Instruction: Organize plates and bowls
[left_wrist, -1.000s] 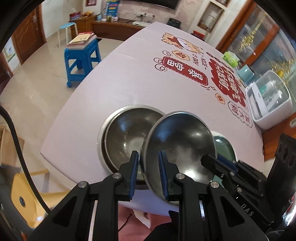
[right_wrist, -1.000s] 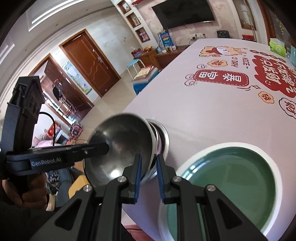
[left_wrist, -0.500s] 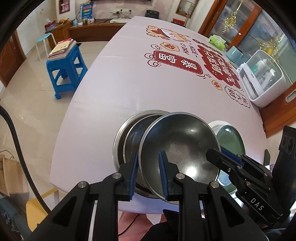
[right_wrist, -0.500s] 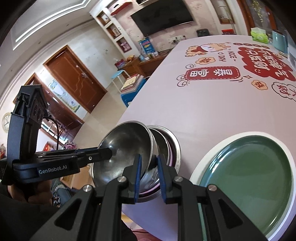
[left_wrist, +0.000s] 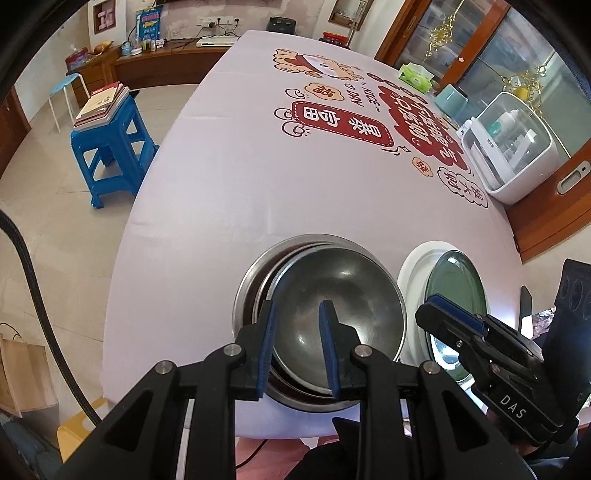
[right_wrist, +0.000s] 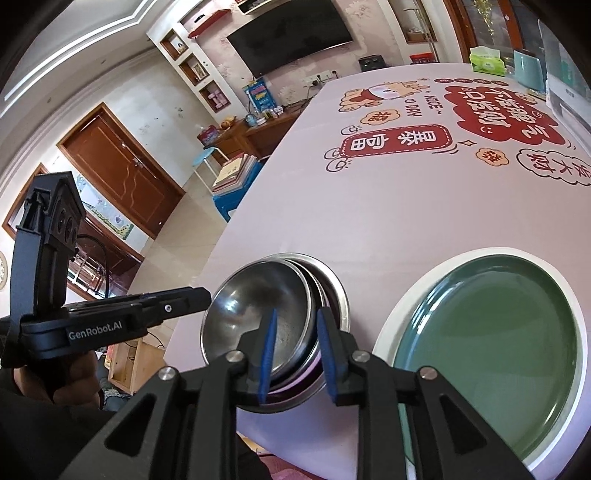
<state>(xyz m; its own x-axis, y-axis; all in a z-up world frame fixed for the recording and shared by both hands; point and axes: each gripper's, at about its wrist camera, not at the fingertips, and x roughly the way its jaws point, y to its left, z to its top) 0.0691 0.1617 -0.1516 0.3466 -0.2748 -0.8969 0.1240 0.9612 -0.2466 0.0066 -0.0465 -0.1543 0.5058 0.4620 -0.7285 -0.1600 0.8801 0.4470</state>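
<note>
A small steel bowl (left_wrist: 340, 314) lies nested, slightly tilted, in a larger steel bowl (left_wrist: 247, 291) near the table's front edge; both also show in the right wrist view, the small bowl (right_wrist: 251, 310) and the large bowl (right_wrist: 336, 291). My left gripper (left_wrist: 295, 347) is open, its fingers straddling the small bowl's near rim. My right gripper (right_wrist: 295, 350) is open, its fingers either side of the bowls' rims. A green plate (right_wrist: 491, 347) lies on a white plate (right_wrist: 406, 306) to the right.
The table (left_wrist: 240, 184) has a pale cloth with red prints. A white dish cabinet (left_wrist: 509, 158) stands at the right edge, a tissue box (left_wrist: 417, 75) far back. A blue stool (left_wrist: 110, 155) with books stands on the floor at left.
The small bowl, held tilted above the larger one, has come down into it. Both grippers have opened and let go of its rim.
</note>
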